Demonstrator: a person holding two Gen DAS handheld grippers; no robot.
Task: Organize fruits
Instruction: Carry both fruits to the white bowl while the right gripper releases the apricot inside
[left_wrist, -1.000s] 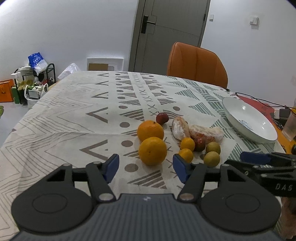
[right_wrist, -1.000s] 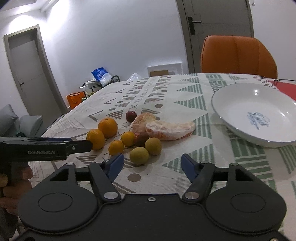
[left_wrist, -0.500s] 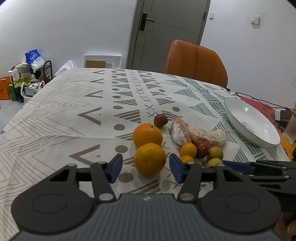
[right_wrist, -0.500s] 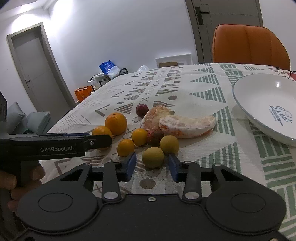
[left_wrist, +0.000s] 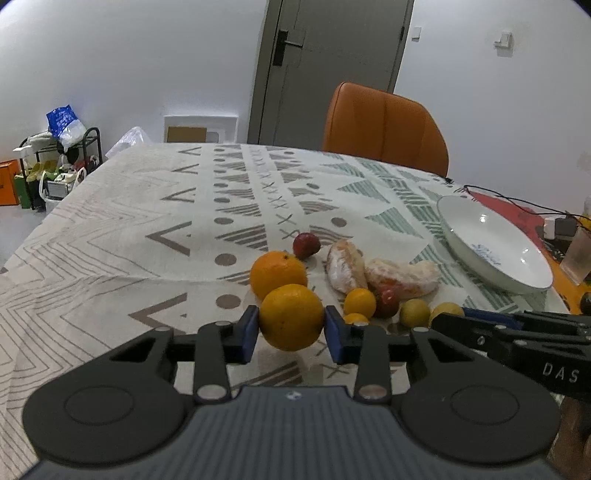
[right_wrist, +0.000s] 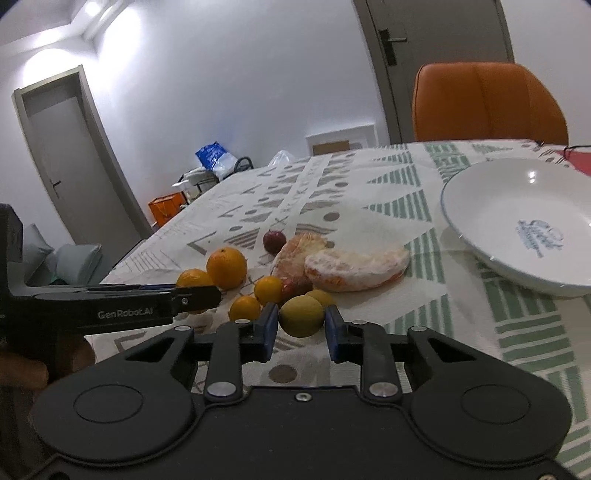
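Observation:
My left gripper (left_wrist: 291, 328) is shut on a large orange (left_wrist: 291, 316) at the near edge of the fruit pile. My right gripper (right_wrist: 301, 326) is shut on a yellow-green fruit (right_wrist: 302, 315). A second large orange (left_wrist: 277, 272), a red plum (left_wrist: 306, 245), small oranges (left_wrist: 359, 302), another yellow-green fruit (left_wrist: 414, 312) and two peeled citrus pieces (left_wrist: 400, 278) lie on the patterned tablecloth. An empty white plate (right_wrist: 524, 225) sits to the right. The left gripper's side shows in the right wrist view (right_wrist: 110, 306).
An orange chair (left_wrist: 386, 131) stands at the table's far edge before a grey door (left_wrist: 328, 66). Cables and a red mat (left_wrist: 517, 214) lie beyond the plate. A cluttered rack (left_wrist: 59, 162) stands on the floor at left.
Both grippers moved forward into the pile and closed: the left on the near large orange, the right on the yellow-green fruit. Both were open a second ago.

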